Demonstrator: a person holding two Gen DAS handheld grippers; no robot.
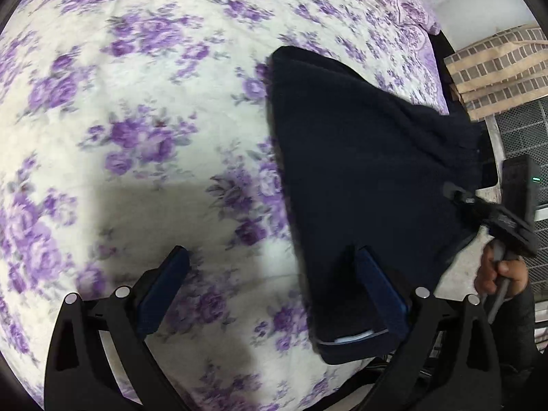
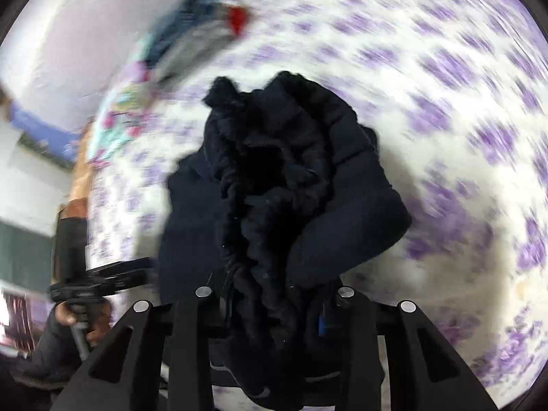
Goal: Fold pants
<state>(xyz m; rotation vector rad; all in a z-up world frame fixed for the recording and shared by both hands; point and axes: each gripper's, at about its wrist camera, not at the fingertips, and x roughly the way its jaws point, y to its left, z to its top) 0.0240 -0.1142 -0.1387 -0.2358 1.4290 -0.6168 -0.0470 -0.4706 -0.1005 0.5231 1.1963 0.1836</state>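
Observation:
Dark navy pants (image 1: 359,157) lie on the floral bedspread (image 1: 137,102), right of centre in the left wrist view. My left gripper (image 1: 274,284) stands open just above the bed. Its right finger (image 1: 380,291) sits over the pants' near edge and its left finger (image 1: 167,284) over bare bedspread. At the pants' far right corner, by the bed edge, my right gripper (image 1: 486,212) clamps the cloth, with a hand (image 1: 500,274) on its handle. In the blurred right wrist view the pants (image 2: 291,178) are bunched up between the jaws of the right gripper (image 2: 267,308), which is shut on them.
The bed's right edge (image 1: 441,96) runs close to the pants, with a brick-patterned cloth (image 1: 496,68) and a mesh panel beyond. A pile of coloured clothes (image 2: 198,24) lies at the far side of the bed. My left gripper (image 2: 99,284) shows at the left.

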